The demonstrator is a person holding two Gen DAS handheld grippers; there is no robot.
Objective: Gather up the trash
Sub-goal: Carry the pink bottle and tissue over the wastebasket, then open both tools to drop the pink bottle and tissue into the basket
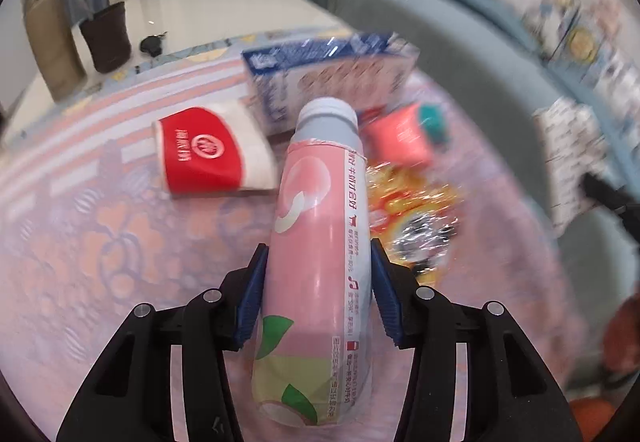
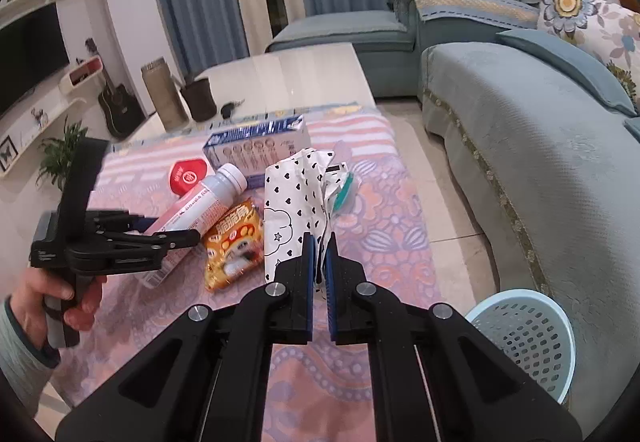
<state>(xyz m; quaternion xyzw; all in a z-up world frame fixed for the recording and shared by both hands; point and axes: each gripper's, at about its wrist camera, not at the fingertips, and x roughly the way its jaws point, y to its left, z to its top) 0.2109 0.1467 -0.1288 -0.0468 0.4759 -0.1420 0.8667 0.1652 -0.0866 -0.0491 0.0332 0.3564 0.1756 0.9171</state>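
My left gripper [image 1: 318, 258] is shut on a pink drink bottle [image 1: 316, 258], which has no cap; the right wrist view shows this gripper [image 2: 168, 230] and the bottle [image 2: 200, 202] low over the table. My right gripper [image 2: 319, 242] is shut on a white bag with black hearts [image 2: 296, 198], held upright above the patterned tablecloth [image 2: 380, 242]. A red and white paper cup [image 1: 208, 154], a blue box [image 1: 320, 78], an orange snack packet [image 1: 408, 210] and a pink and teal item [image 1: 404, 134] lie on the cloth.
A light blue mesh basket [image 2: 528, 338] stands on the floor at the right, beside the teal sofa [image 2: 520, 130]. On the bare far part of the table are a dark cup [image 2: 198, 98], a tan cylinder [image 2: 162, 94] and keys [image 2: 230, 108].
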